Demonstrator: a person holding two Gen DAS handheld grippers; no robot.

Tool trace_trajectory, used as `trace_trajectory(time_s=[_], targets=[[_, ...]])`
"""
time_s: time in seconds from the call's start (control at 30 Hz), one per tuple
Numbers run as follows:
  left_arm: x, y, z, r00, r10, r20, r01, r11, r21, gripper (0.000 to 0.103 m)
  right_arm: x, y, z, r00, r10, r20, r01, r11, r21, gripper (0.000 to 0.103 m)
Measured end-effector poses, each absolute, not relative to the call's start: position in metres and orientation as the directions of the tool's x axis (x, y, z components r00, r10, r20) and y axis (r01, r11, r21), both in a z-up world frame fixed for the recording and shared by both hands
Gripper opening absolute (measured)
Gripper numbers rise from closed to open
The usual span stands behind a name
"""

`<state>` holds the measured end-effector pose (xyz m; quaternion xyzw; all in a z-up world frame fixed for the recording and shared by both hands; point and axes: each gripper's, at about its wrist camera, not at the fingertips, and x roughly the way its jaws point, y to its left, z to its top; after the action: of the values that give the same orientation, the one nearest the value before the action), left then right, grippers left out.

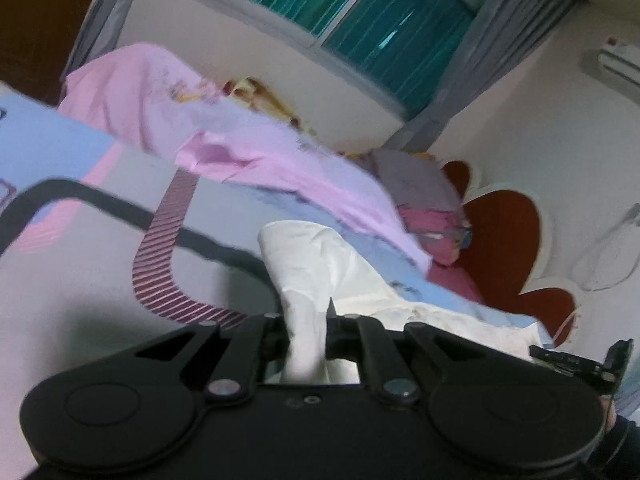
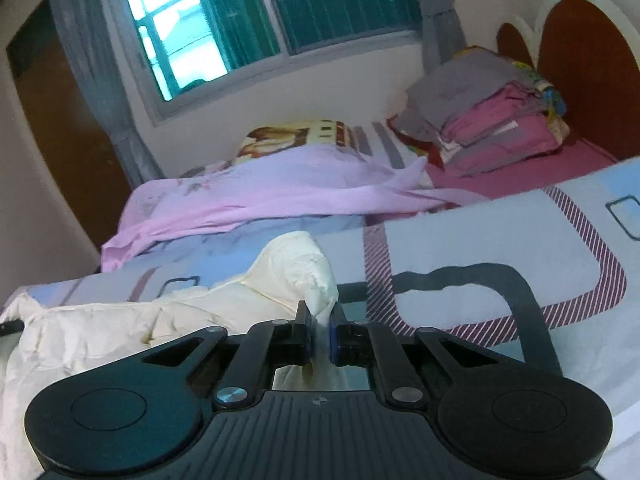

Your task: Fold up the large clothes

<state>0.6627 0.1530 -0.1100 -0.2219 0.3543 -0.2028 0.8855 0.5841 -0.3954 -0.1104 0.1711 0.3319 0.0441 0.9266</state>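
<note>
- Bedroom walls and a teal-curtained window (image 2: 248, 20) frame your workspace, and the surface under both grippers is a bed (image 2: 500, 248) with a pale sheet printed with striped and dark bands.
- Your left gripper (image 1: 308, 328) is clenched on a bunched fold of the cream garment (image 1: 320, 256), which rises between its fingers.
- Your right gripper (image 2: 320, 332) is likewise pinched tight on a twisted peak of the same cream garment (image 2: 288, 268), the rest trailing in crumples to its left on the bed.
- Beyond the cream garment lies a pink garment (image 2: 256, 196), spread loosely across the bed's far side.
- Farther right, a stack of folded clothes (image 2: 492, 120) sits near the dark red headboard (image 2: 584, 76).
- Grey curtains (image 2: 84, 64) hang beside the window.
- An air conditioner (image 1: 616, 60) is mounted high on the wall in the left view.
</note>
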Motion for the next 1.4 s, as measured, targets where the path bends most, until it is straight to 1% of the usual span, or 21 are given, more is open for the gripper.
trace_trajectory(time_s=[0.1,0.13,0.23,0.4,0.47,0.5,0.53,0.57,0.6,0.63,0.67,0.73,0.77,0.8,0.93,1.0,1.1,1.17,1.23,1.3,1.4], targets=[[0.679,0.146,-0.136,0.614,-0.502,-0.609,0.158,0.834,-0.528,0.008,0.597,-0.381,-0.150,0.684,0.154,-0.713,0.067,0.960,0.272,0.008],[0.682,0.147,-0.143,0.599,-0.505,-0.621,0.148,0.832,-0.534,0.013,0.595,-0.381,-0.159,0.685,0.148,-0.713,0.075,0.960,0.271,0.008],[0.687,0.151,-0.161,0.598,-0.518,-0.611,0.125,0.814,-0.568,0.015,0.589,-0.389,-0.167,0.710,0.172,-0.682,0.100,0.935,0.340,0.008],[0.686,0.160,-0.169,0.603,-0.553,-0.574,0.126,0.777,-0.616,0.017,0.585,-0.389,-0.167,0.712,0.172,-0.681,0.080,0.943,0.322,0.008],[0.683,0.160,-0.163,0.601,-0.548,-0.582,0.125,0.783,-0.609,0.020,0.587,-0.387,-0.162,0.704,0.162,-0.691,0.082,0.949,0.305,0.009],[0.682,0.160,-0.158,0.601,-0.537,-0.592,0.119,0.793,-0.598,0.024,0.590,-0.387,-0.158,0.696,0.158,-0.700,0.087,0.950,0.300,0.012],[0.683,0.159,-0.154,0.605,-0.518,-0.604,0.106,0.805,-0.584,0.041,0.592,-0.385,-0.152,0.690,0.127,-0.712,0.114,0.953,0.281,0.032],[0.679,0.157,-0.147,0.619,-0.483,-0.619,0.089,0.826,-0.556,0.056,0.589,-0.385,-0.145,0.696,0.076,-0.714,0.153,0.956,0.251,0.075],[0.670,0.156,-0.134,0.654,-0.412,-0.635,0.065,0.866,-0.496,0.089,0.579,-0.386,-0.136,0.730,0.037,-0.683,0.176,0.955,0.240,0.094],[0.660,0.153,-0.121,0.693,-0.336,-0.638,0.047,0.904,-0.425,0.096,0.569,-0.387,-0.129,0.760,0.049,-0.648,0.161,0.952,0.262,0.101],[0.649,0.149,-0.107,0.727,-0.294,-0.621,0.057,0.927,-0.372,0.095,0.558,-0.389,-0.122,0.774,0.080,-0.628,0.144,0.944,0.297,0.101],[0.627,0.140,-0.082,0.749,-0.298,-0.591,0.092,0.931,-0.353,0.090,0.538,-0.384,-0.110,0.779,0.078,-0.622,0.130,0.951,0.282,0.098],[0.612,0.133,-0.070,0.764,-0.310,-0.565,0.116,0.929,-0.352,0.089,0.524,-0.375,-0.102,0.797,0.071,-0.600,0.104,0.962,0.251,0.089],[0.598,0.124,-0.062,0.775,-0.323,-0.543,0.143,0.927,-0.347,0.089,0.510,-0.365,-0.095,0.811,0.083,-0.579,0.066,0.971,0.230,0.086],[0.549,0.064,-0.051,0.781,-0.365,-0.506,0.261,0.928,-0.267,0.090,0.469,-0.310,-0.079,0.851,0.132,-0.508,-0.064,0.987,0.149,0.085],[0.536,0.026,-0.057,0.779,-0.345,-0.524,0.299,0.938,-0.172,0.091,0.460,-0.282,-0.078,0.856,0.157,-0.493,-0.119,0.987,0.109,0.085],[0.529,-0.015,-0.074,0.761,-0.331,-0.558,0.334,0.937,-0.102,0.091,0.460,-0.247,-0.086,0.843,0.175,-0.509,-0.168,0.984,0.060,0.085],[0.525,-0.028,-0.087,0.760,-0.284,-0.584,0.334,0.942,-0.023,0.090,0.465,-0.236,-0.100,0.819,0.147,-0.555,-0.159,0.987,0.026,0.085],[0.530,-0.027,-0.106,0.734,-0.281,-0.618,0.331,0.943,-0.036,0.092,0.471,-0.236,-0.122,0.786,0.114,-0.607,-0.130,0.991,0.018,0.085],[0.529,-0.017,-0.119,0.728,-0.303,-0.615,0.330,0.941,-0.072,0.093,0.471,-0.242,-0.141,0.783,0.117,-0.611,-0.119,0.992,0.037,0.086],[0.532,-0.014,-0.122,0.719,-0.303,-0.625,0.339,0.938,-0.065,0.093,0.474,-0.243,-0.145,0.775,0.118,-0.620,-0.112,0.993,0.049,0.087]])
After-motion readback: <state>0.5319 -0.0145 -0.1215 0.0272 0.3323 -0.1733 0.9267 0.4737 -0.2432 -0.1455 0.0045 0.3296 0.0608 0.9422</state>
